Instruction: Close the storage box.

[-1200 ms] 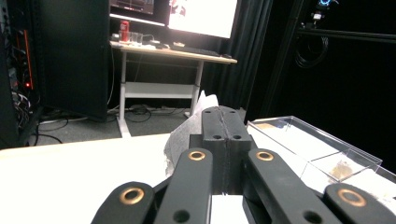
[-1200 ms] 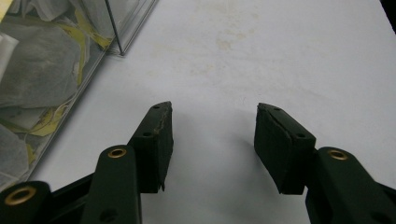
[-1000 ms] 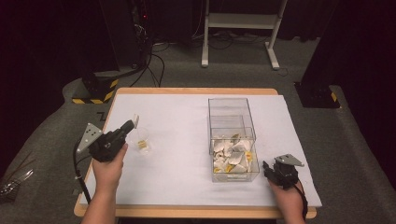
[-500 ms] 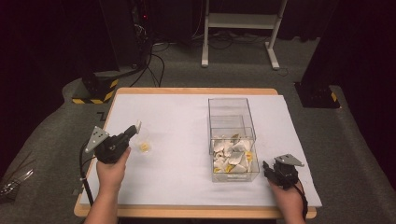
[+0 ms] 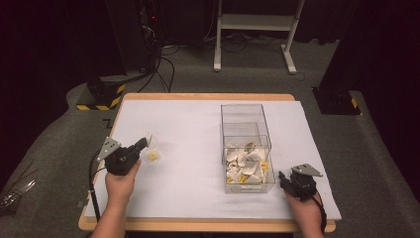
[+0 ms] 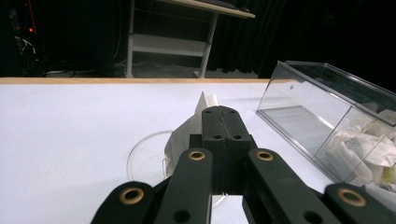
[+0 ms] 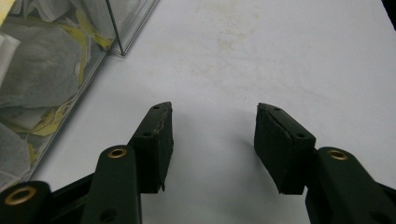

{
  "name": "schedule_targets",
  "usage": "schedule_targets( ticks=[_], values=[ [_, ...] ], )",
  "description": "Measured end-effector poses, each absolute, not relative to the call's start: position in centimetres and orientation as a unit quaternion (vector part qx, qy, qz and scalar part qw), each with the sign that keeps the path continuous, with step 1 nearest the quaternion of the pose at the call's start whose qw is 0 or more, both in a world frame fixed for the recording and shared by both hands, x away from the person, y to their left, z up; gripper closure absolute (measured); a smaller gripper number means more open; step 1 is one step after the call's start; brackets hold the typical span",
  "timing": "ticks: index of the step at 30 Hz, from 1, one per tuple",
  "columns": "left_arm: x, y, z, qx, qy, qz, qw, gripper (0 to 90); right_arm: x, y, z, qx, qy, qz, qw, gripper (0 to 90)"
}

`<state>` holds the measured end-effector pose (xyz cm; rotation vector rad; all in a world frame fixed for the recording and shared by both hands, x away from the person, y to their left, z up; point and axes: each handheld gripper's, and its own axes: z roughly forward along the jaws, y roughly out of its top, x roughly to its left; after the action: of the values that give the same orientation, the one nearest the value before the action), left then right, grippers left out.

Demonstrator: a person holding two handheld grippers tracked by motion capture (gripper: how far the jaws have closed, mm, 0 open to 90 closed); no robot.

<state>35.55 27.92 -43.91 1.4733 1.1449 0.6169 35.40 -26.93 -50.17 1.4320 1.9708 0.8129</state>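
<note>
My left gripper [image 5: 142, 145] [image 6: 223, 117] is shut on a white tea bag [image 5: 148, 138] [image 6: 186, 133] at the table's left. It holds the bag just over a clear round dish [image 5: 151, 154] [image 6: 145, 162]. A yellow tag [image 5: 154, 157] lies in the dish. The clear two-part box [image 5: 245, 130] [image 6: 303, 100] stands right of centre; its near compartment is piled with several tea bags [image 5: 246, 166] [image 7: 32, 70] and its far one is bare. My right gripper [image 5: 284, 178] [image 7: 214, 136] rests open on the white surface just right of the box, nothing between its jaws.
A white sheet [image 5: 188, 139] covers the wooden table [image 5: 208, 96]. Beyond the far edge stand a white frame [image 5: 255, 22] and cables [image 5: 163, 64] on the grey floor. Both of the person's hands come in from the near edge.
My left gripper has drifted slightly toward the near edge and lower, bringing the tea bag down closer to the dish. The right gripper has stayed still.
</note>
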Motion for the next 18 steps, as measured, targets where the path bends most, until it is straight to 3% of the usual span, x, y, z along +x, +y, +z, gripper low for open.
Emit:
schedule_targets(
  ticks=[16,18],
  values=[
    [35.9,27.7,-45.1,0.636,0.502,0.263,0.523,90.0,35.4,-27.0,-50.2,0.533,0.737,0.306,0.282,47.2],
    [35.9,27.7,-45.1,0.635,0.5,0.264,0.527,84.7,35.4,-27.0,-50.2,0.532,0.737,0.306,0.282,47.2]
  ],
)
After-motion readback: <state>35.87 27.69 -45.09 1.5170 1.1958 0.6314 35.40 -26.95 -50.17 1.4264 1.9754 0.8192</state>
